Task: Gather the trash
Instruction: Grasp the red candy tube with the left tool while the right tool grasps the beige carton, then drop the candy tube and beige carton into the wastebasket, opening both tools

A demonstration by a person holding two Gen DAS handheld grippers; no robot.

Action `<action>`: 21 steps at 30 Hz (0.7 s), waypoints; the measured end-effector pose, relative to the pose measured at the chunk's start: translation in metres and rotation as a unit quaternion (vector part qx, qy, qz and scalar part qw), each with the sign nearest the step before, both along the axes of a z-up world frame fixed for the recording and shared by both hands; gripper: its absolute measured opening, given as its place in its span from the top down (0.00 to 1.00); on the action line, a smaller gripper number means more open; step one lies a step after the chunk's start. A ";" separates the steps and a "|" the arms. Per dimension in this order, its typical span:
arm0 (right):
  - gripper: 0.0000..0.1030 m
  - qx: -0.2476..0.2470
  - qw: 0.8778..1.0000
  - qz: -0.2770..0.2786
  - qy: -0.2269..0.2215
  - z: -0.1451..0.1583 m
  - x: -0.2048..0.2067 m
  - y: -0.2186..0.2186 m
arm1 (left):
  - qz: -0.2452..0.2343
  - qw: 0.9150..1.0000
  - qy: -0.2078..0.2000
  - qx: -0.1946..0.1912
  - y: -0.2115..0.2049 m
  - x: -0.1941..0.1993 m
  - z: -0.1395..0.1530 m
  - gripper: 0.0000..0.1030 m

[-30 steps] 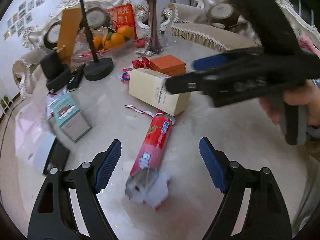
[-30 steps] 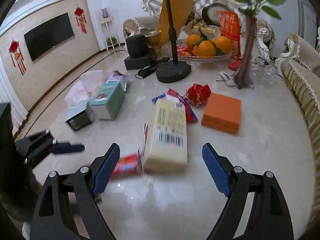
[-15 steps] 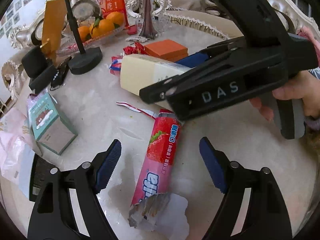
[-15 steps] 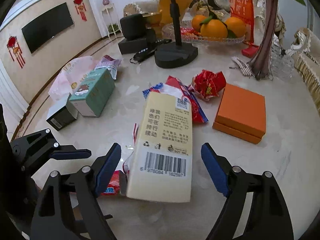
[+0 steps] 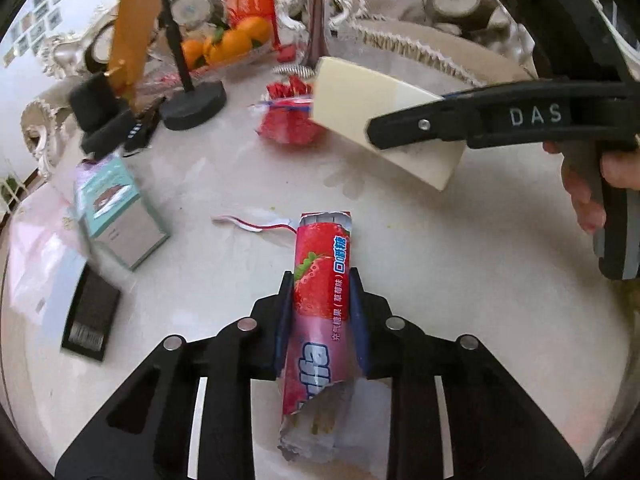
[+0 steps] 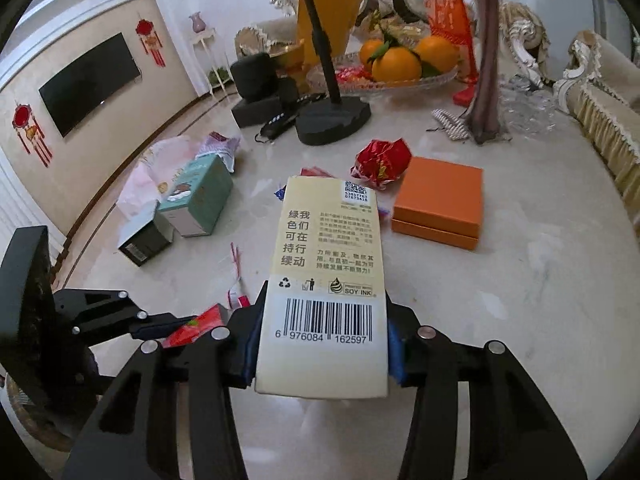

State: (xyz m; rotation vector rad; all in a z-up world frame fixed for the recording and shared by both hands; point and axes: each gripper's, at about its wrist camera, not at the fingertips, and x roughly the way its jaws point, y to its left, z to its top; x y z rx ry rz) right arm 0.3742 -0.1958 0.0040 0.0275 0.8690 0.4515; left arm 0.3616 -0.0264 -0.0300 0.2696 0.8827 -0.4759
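Strawberry candy wrapper [image 5: 320, 300] clamped in left hand-held gripper [image 5: 320, 320]; "SOY INK" carton [image 6: 326, 272] between right hand-held gripper's [image 6: 322, 344] closing jaws.

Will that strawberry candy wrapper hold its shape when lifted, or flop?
The wrapper is probably light and floppy: its torn end looks crumpled and empty. The left jaws pinch it narrow, so it likely crushes easily. Its glossy film may be slippery.

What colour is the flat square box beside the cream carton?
Orange. The flat square box shows best in the right wrist view.
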 end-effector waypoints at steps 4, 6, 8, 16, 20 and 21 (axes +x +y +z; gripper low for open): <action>0.56 0.016 1.000 0.000 -0.017 0.014 -0.039 -0.013 | 0.023 0.999 -0.016 -0.046 0.017 -0.043 0.024 0.74; 0.56 0.020 1.000 0.006 -0.005 0.014 -0.060 -0.017 | 0.028 0.998 -0.017 -0.055 0.021 -0.066 0.029 0.74; 0.56 0.007 1.000 0.005 0.012 0.006 -0.079 -0.019 | 0.023 0.998 -0.011 -0.057 0.021 -0.097 0.029 0.74; 0.56 -0.012 1.000 -0.003 0.022 -0.013 -0.125 -0.033 | 0.033 0.997 0.002 -0.071 0.024 -0.165 0.016 0.74; 0.55 -0.039 0.999 -0.006 0.003 -0.017 -0.142 -0.040 | 0.037 0.996 0.015 -0.079 0.029 -0.185 0.009 0.75; 0.55 -0.042 0.999 -0.012 -0.005 -0.016 -0.147 -0.042 | 0.039 0.996 0.013 -0.078 0.030 -0.189 0.009 0.74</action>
